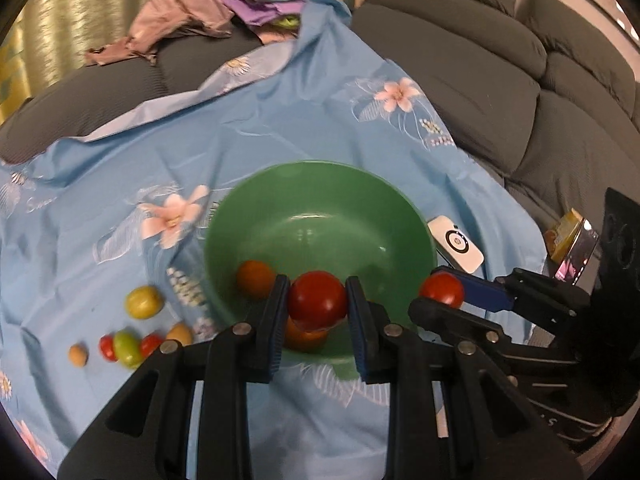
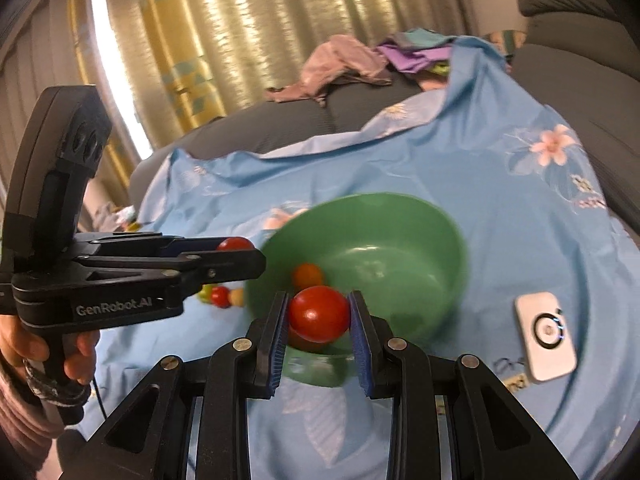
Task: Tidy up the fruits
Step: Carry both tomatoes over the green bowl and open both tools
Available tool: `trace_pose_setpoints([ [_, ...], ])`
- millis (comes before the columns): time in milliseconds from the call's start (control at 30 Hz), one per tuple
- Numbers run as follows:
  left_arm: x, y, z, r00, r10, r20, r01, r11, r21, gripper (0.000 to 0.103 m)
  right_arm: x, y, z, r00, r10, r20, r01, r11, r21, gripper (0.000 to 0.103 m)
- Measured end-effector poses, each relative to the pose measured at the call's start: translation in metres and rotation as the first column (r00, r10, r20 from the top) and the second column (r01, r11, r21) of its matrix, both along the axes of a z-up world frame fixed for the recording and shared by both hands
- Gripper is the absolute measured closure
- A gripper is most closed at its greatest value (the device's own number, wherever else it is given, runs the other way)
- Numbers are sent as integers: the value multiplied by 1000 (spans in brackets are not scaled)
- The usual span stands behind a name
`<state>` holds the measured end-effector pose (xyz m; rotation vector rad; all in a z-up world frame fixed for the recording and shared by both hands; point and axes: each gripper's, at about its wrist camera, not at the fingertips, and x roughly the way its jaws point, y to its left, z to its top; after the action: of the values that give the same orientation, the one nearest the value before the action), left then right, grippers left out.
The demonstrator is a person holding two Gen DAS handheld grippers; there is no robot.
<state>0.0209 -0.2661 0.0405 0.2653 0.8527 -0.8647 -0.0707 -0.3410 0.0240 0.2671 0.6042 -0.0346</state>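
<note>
My left gripper [image 1: 317, 300] is shut on a red tomato [image 1: 317, 297] and holds it over the near rim of a green bowl [image 1: 320, 208]. Two orange fruits [image 1: 254, 279] lie in the bowl. My right gripper [image 2: 318, 312] is shut on another red tomato [image 2: 319, 313] above the bowl's [image 2: 384, 240] near edge; it also shows in the left wrist view [image 1: 442, 290] at the bowl's right. The left gripper appears in the right wrist view [image 2: 236, 248], left of the bowl. Several small loose fruits [image 1: 132, 340] lie on the blue cloth to the bowl's left.
A blue floral cloth [image 1: 280, 120] covers a grey sofa [image 1: 500, 80]. A white device [image 1: 456, 244] lies right of the bowl. Crumpled clothes [image 1: 188, 20] sit at the back. A yellow packet [image 1: 568, 234] lies at the far right.
</note>
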Motion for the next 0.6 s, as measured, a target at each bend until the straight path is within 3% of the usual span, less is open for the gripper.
trace_pose_setpoints([
  [500, 4, -30, -32, 999, -11, 31, 7, 992, 129, 74, 4, -22, -14, 997, -65, -44, 64, 998, -21, 72],
  [533, 4, -30, -32, 999, -9, 35, 4, 991, 131, 73, 4, -22, -14, 997, -70, -45, 69, 997, -24, 72],
  [600, 4, -28, -31, 999, -3, 44, -3, 991, 135, 56, 5, -20, -13, 996, -77, -49, 75, 997, -30, 72],
])
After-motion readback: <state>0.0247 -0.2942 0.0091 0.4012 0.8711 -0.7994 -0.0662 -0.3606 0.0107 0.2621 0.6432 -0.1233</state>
